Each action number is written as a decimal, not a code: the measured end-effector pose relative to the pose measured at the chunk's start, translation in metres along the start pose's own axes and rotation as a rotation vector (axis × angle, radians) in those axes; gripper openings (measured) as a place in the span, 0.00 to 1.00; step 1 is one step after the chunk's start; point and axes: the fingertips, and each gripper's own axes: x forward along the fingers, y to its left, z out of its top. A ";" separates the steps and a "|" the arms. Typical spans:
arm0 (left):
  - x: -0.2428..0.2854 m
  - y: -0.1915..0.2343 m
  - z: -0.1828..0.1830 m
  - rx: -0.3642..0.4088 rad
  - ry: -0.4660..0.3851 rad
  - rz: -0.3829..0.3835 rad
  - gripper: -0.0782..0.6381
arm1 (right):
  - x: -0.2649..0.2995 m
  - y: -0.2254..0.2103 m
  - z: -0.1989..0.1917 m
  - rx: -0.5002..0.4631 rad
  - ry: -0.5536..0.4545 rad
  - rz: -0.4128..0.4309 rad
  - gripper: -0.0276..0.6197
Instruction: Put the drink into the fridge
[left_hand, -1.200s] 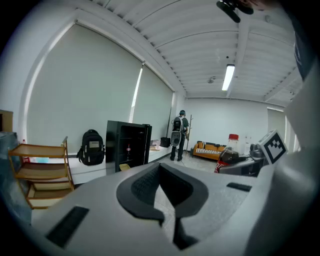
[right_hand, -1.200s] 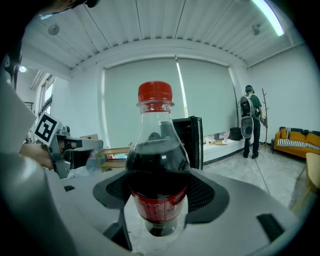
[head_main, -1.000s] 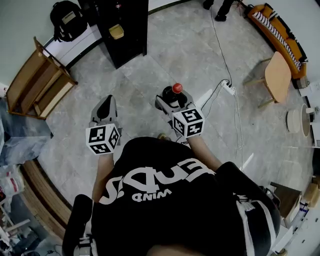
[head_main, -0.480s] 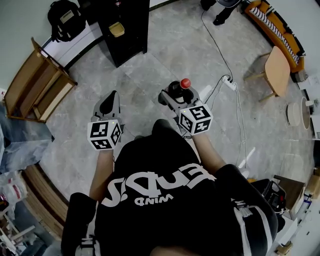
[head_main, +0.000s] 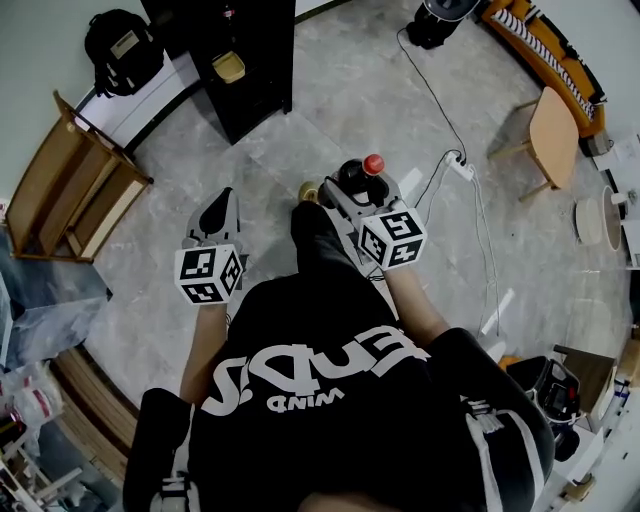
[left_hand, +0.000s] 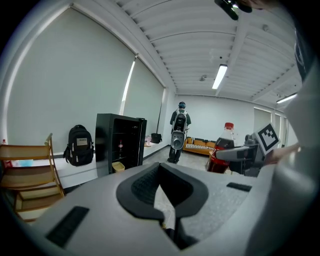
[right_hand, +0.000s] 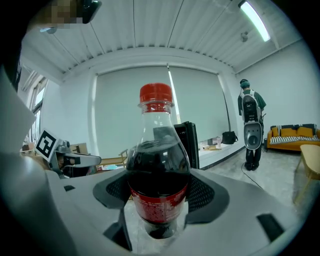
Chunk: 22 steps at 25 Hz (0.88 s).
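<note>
The drink, a dark cola bottle (right_hand: 157, 170) with a red cap (head_main: 372, 165), stands upright between the jaws of my right gripper (right_hand: 157, 200), which is shut on its lower body. In the head view that gripper (head_main: 350, 192) is held at centre right, above the floor. My left gripper (head_main: 220, 203) is to its left at about the same height, and its jaws (left_hand: 161, 185) are shut with nothing between them. The black fridge (head_main: 240, 60) stands ahead and slightly left, against the wall. Through its front (left_hand: 120, 145) I see shelves and a small yellow container.
Left of the fridge are a black backpack (head_main: 120, 45) and a wooden rack (head_main: 70, 175). A power strip with a cable (head_main: 460, 170) lies on the floor at right, near a wooden chair (head_main: 555, 140) and an orange sofa (head_main: 545, 50). A person (left_hand: 179, 132) stands at the far end.
The holder has stepped forward, with one leg now out between the grippers. Both grippers and the bottle are closer to the fridge. Neither grip has changed.
</note>
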 end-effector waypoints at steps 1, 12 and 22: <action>0.006 0.004 0.000 0.000 0.002 0.000 0.12 | 0.007 -0.003 0.000 0.004 -0.004 -0.003 0.55; 0.104 0.045 0.025 -0.008 0.023 0.030 0.12 | 0.103 -0.056 0.025 0.000 -0.007 0.035 0.55; 0.208 0.078 0.084 -0.042 0.033 0.075 0.12 | 0.203 -0.122 0.075 -0.013 0.046 0.106 0.55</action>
